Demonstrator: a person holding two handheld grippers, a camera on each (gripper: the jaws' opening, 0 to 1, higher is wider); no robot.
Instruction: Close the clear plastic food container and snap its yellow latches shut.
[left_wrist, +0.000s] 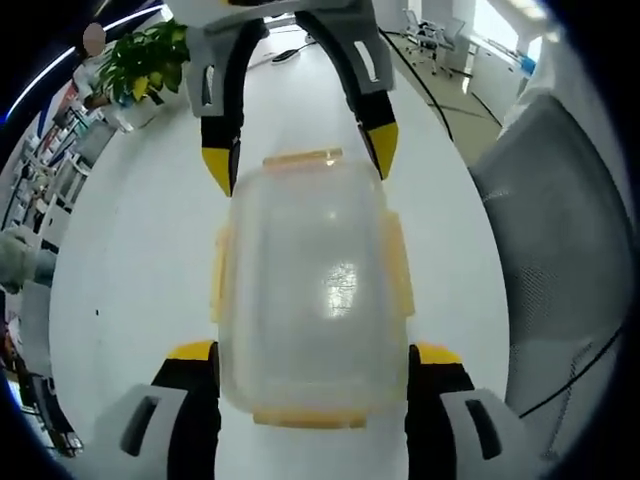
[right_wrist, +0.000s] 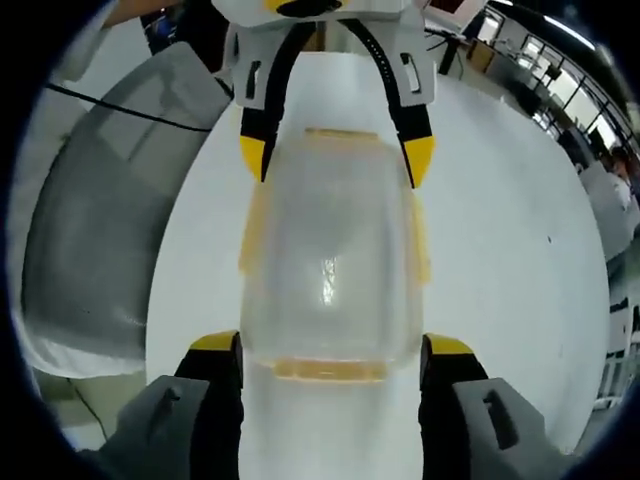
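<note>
Clear plastic food box with yellow latches (left_wrist: 312, 290) sits on white table (left_wrist: 130, 270), lid on. Left gripper (left_wrist: 312, 365) and right gripper (right_wrist: 330, 355) wide apart at opposite ends. Latches look unsnapped.

I see an open-plan office: I am working at a long white desk (left_wrist: 130, 250) with a grey mesh chair (left_wrist: 560, 230) beside it, a potted plant (left_wrist: 140, 65) at its far end, and rows of desks and chairs (right_wrist: 560, 90) beyond.
</note>
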